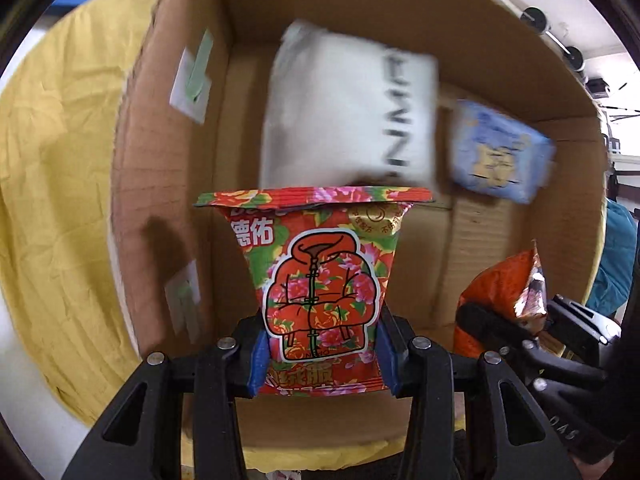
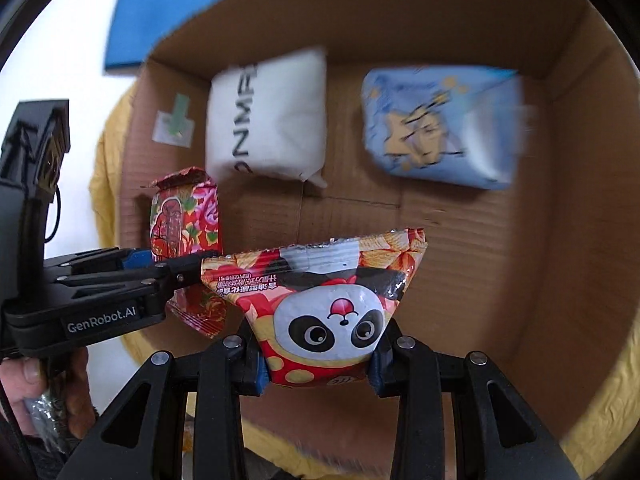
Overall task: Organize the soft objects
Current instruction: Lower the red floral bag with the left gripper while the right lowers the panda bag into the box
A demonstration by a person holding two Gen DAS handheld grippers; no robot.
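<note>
Reading "GenRobot.AI" on left hand-held gripper

Two wrist-mounted fisheye views, each looking forward along its gripper's fingers and steeply downward into an open cardboard box. The left wrist view sits close above the box's left side; its own left gripper fills the lower edge, and the right gripper enters at lower right. The right wrist view looks from the box's near right, with the right gripper at its lower edge and the left gripper entering from the left. Both views share the box floor, the white packet and the blue packet at its far side.
</note>
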